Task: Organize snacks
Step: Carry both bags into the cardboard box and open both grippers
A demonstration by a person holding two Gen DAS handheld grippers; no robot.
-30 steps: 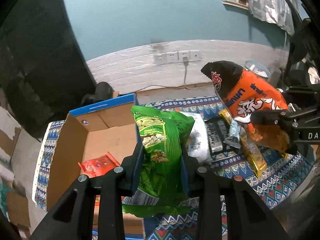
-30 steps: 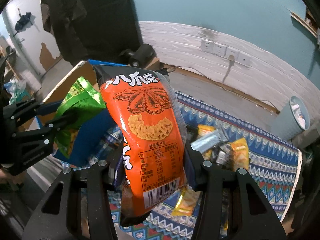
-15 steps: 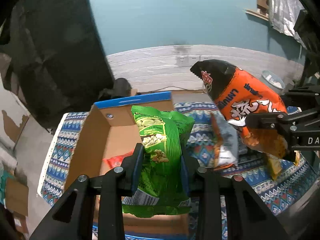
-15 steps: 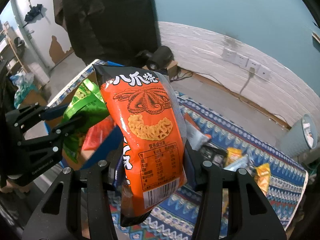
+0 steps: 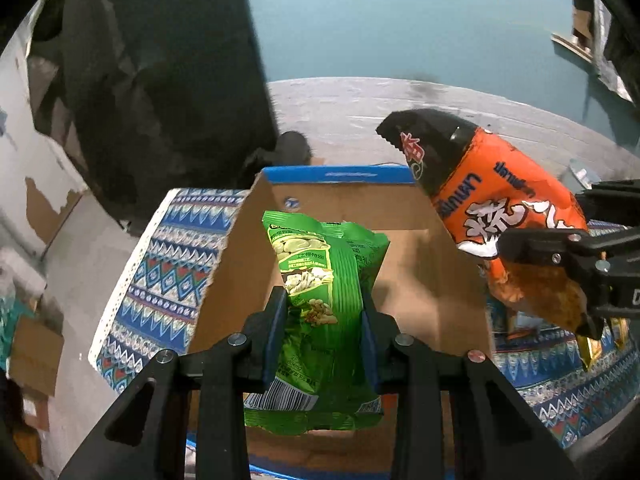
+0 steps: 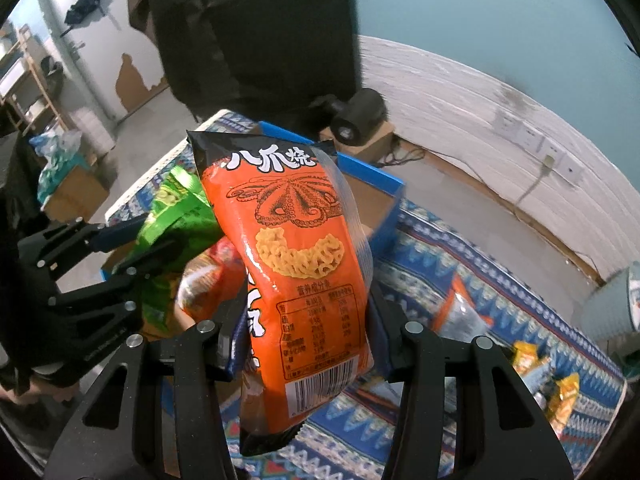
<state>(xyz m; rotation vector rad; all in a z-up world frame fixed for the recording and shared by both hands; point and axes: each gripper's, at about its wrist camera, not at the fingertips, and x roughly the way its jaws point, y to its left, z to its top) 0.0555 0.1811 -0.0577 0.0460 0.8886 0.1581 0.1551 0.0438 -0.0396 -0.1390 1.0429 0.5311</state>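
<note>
You're mid-drop: left gripper (image 5: 324,332) pinching green bag (image 5: 320,304) over box (image 5: 340,178), right gripper (image 6: 306,336) pinching orange bag (image 6: 296,272) by box's right wall. Next, lower, let go inside.

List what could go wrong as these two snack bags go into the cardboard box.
1. The left gripper and right gripper hold the green snack bag and orange snack bag close together over the cardboard box; they may collide.
2. The orange bag hangs over the box's right wall, so released now it could catch the rim or land on the patterned cloth.
</note>
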